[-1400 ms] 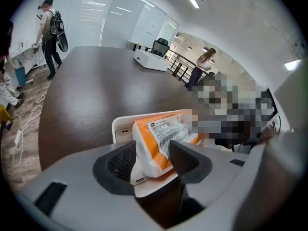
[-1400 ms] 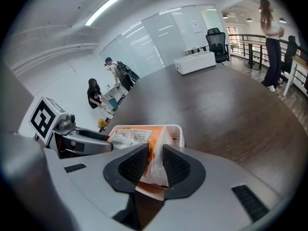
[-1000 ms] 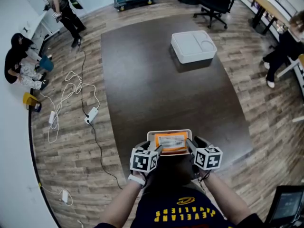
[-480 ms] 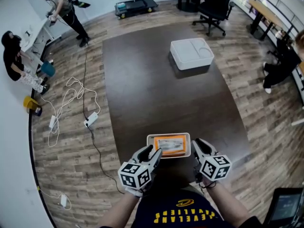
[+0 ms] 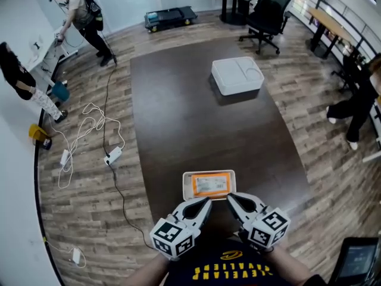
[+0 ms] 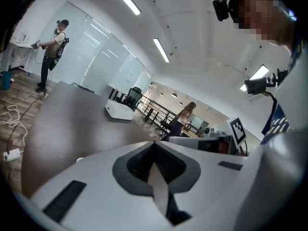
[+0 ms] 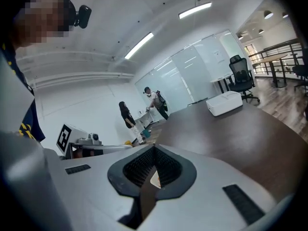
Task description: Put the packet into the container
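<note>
Head view puts the orange rectangular packet with a pale border and a white label flat on the dark brown bench, close to its near edge; the label's dark print is too small to read; the white-bodied left gripper and right gripper angle in from either side, tips meeting just at the packet's near edge, though whether they touch it I cannot tell; both grippers' jaws have just closed, and each gripper view shows the ridged grey pads clenched together with only a pale sliver in the seam, nothing nameable held; each carries a cube of black-and-white square markers; just below, the person's dark shirt bears yellow lettering, seen upside down, reading CLEVELAND CAVALIERS beside a yellow emblem; the white rectangular container, its top marked by a square and a round outline, stands well apart on the bench's far half; past it stands a black office chair; white cables and a power strip lie on the wood-plank floor at the left.
</note>
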`<control>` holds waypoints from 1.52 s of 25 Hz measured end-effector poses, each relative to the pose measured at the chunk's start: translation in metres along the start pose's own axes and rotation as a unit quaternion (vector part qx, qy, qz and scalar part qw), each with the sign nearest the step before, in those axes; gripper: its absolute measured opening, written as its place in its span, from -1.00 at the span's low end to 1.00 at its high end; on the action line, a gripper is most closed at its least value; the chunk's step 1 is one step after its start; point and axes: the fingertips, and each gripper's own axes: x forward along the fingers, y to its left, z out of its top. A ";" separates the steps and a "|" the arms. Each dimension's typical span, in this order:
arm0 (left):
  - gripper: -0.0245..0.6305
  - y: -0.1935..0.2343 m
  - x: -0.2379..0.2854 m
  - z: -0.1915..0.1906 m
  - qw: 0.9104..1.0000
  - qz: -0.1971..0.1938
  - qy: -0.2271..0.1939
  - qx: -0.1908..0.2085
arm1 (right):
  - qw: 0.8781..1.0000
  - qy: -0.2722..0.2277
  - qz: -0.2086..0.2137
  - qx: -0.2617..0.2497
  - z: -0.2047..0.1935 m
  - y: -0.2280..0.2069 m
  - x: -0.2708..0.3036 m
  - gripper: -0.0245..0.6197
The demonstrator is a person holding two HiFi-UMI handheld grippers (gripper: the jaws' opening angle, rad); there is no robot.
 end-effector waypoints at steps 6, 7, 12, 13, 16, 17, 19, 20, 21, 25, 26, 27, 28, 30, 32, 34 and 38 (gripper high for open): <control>-0.93 -0.032 -0.007 0.028 0.999 -0.030 -0.028 0.010 | 0.999 -0.040 0.020 -0.003 0.037 0.022 -0.013 -0.90; -0.93 -0.036 -0.007 0.032 0.999 -0.034 -0.031 0.013 | 0.998 -0.050 0.024 -0.003 0.044 0.025 -0.015 -0.90; -0.93 -0.038 -0.007 0.037 0.999 -0.021 -0.043 0.016 | 0.996 -0.089 0.015 -0.013 0.057 0.031 -0.021 -0.90; -0.93 -0.038 -0.007 0.037 0.999 -0.020 -0.044 0.015 | 0.996 -0.092 0.012 -0.014 0.057 0.032 -0.023 -0.90; -0.93 -0.041 -0.009 0.037 0.999 -0.019 -0.046 0.022 | 0.994 -0.104 -0.004 -0.026 0.059 0.028 -0.029 -0.90; -0.93 -0.041 -0.009 0.037 0.998 -0.020 -0.046 0.023 | 0.994 -0.109 -0.009 -0.028 0.060 0.027 -0.031 -0.90; -0.93 -0.042 -0.009 0.036 0.998 -0.022 -0.045 0.024 | 0.992 -0.118 -0.015 -0.033 0.062 0.026 -0.033 -0.90; -0.93 -0.042 -0.009 0.036 0.998 -0.023 -0.044 0.025 | 0.992 -0.120 -0.016 -0.035 0.063 0.026 -0.033 -0.90; -0.93 -0.042 -0.008 0.035 0.999 -0.023 -0.042 0.024 | 0.992 -0.122 -0.018 -0.038 0.063 0.027 -0.034 -0.90; -0.93 -0.042 -0.007 0.034 0.999 -0.023 -0.039 0.024 | 0.991 -0.122 -0.021 -0.041 0.063 0.026 -0.035 -0.90; -0.93 -0.042 -0.007 0.034 0.999 -0.023 -0.039 0.024 | 0.992 -0.121 -0.022 -0.042 0.063 0.025 -0.035 -0.90; -0.93 -0.041 -0.006 0.034 0.999 -0.023 -0.038 0.024 | 0.992 -0.120 -0.022 -0.043 0.062 0.025 -0.034 -0.90; -0.93 -0.041 -0.006 0.034 0.999 -0.023 -0.038 0.024 | 0.992 -0.120 -0.022 -0.044 0.062 0.025 -0.034 -0.90; -0.93 -0.041 -0.005 0.034 0.999 -0.023 -0.037 0.024 | 0.992 -0.119 -0.022 -0.045 0.063 0.025 -0.034 -0.90; -0.93 -0.040 -0.005 0.034 0.999 -0.021 -0.036 0.024 | 0.991 -0.120 -0.021 -0.046 0.064 0.025 -0.033 -0.90; -0.93 -0.040 -0.006 0.034 0.999 -0.020 -0.036 0.025 | 0.991 -0.121 -0.019 -0.045 0.064 0.026 -0.033 -0.90; -0.93 -0.041 -0.007 0.033 0.999 -0.016 -0.037 0.027 | 0.992 -0.118 -0.014 -0.045 0.061 0.027 -0.033 -0.90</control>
